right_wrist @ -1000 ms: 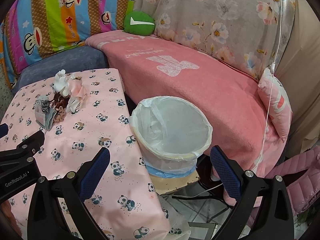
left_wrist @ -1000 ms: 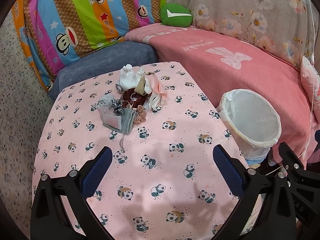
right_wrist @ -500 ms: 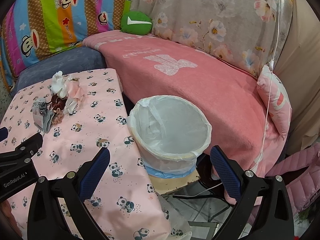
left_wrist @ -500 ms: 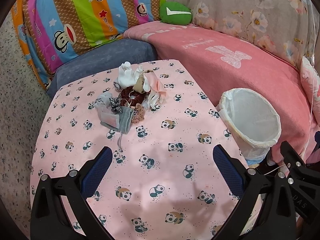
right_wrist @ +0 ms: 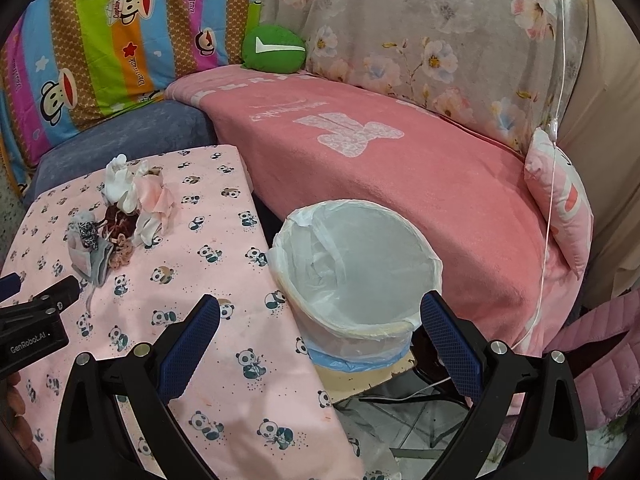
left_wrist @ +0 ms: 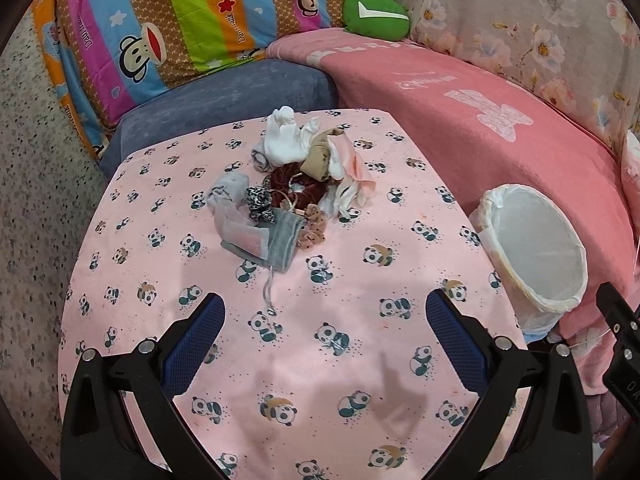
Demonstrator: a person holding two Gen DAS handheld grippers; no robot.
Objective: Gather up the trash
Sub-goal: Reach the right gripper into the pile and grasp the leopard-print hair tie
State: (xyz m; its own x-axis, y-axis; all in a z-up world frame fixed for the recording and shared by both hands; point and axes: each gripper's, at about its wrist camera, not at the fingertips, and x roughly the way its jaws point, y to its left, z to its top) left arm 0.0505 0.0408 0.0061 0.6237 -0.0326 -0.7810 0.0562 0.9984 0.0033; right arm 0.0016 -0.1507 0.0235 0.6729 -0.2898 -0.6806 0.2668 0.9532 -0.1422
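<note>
A heap of small fabric scraps [left_wrist: 298, 188] lies on the far half of a tabletop [left_wrist: 280, 360] draped in pink panda-print cloth, seen head-on from the left wrist camera. The left gripper [left_wrist: 324, 332] hangs over the near half, its blue ribbed fingers [left_wrist: 196, 340] spread wide and holding nothing. In the heap, white socks [left_wrist: 282, 140] sit at the back, a tan piece and pale pink cloth to the right, a dark red velvety scrunchie [left_wrist: 292, 186] in the middle, and a grey drawstring pouch [left_wrist: 284, 240] at the front with its cord trailing toward the camera.

The right wrist camera shows what the other barely catches: a round wastebasket [right_wrist: 356, 268] standing just beside the tabletop's right edge, lined with a thin, crinkled white plastic bag folded over the rim, a blue layer showing below it. The liner looks empty. The right gripper [right_wrist: 320, 332] is held above the basket's near rim, fingers [right_wrist: 450, 340] wide apart and empty. This view also takes in a pink blanket [right_wrist: 400, 176] over the sofa, a green cushion [right_wrist: 274, 48] and tiled floor under the basket.
</note>
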